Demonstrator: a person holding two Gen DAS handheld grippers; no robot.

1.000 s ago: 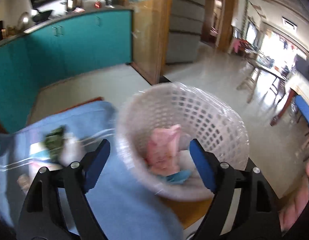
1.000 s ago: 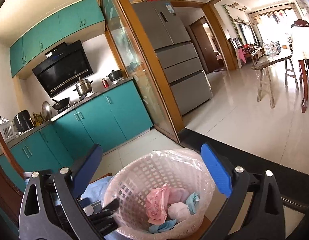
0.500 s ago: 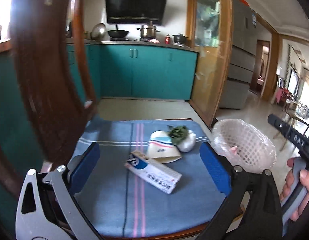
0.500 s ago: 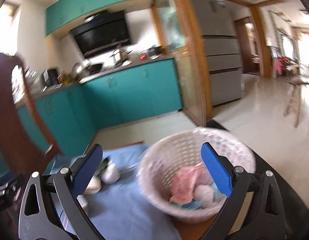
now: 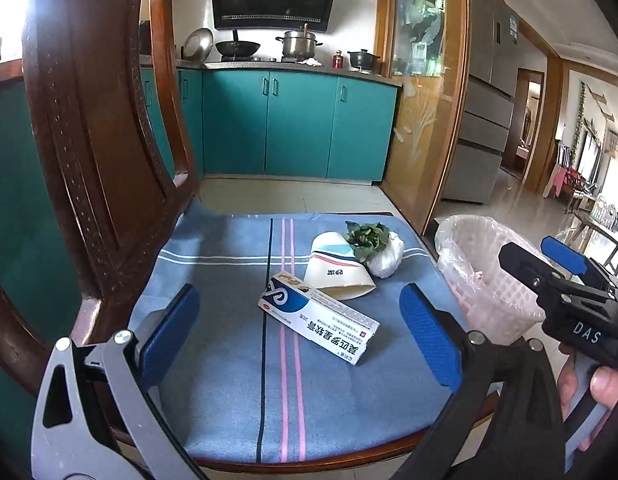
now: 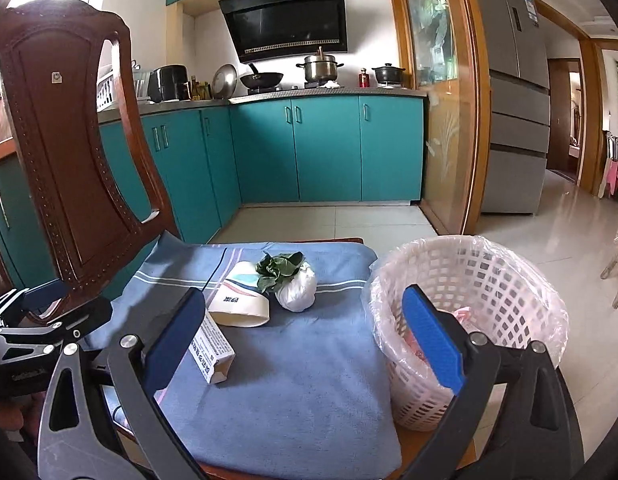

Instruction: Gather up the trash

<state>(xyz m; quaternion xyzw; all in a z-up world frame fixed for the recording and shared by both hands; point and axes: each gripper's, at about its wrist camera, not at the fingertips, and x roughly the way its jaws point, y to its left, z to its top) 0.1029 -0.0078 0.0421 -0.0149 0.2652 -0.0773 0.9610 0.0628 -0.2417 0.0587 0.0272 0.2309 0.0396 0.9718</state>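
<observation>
A box (image 5: 319, 318), a paper cup (image 5: 336, 270) and a bag of leaves (image 5: 383, 252) lay on the chair's cloth (image 5: 229, 360). The basket (image 6: 469, 320) stood to their right.

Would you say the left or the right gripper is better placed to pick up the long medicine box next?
Probably the left gripper: its open jaws frame the medicine box straight ahead. From the right gripper, the box sits partly behind its left finger, while the basket is nearer.

Your left gripper (image 5: 299, 334), black and grey frame, blue ribbed pads (image 5: 429, 340), silver screws, your right gripper (image 6: 305, 334) the same, black body marked DAS in white, your hand (image 5: 585, 396) on its grey handle
</observation>
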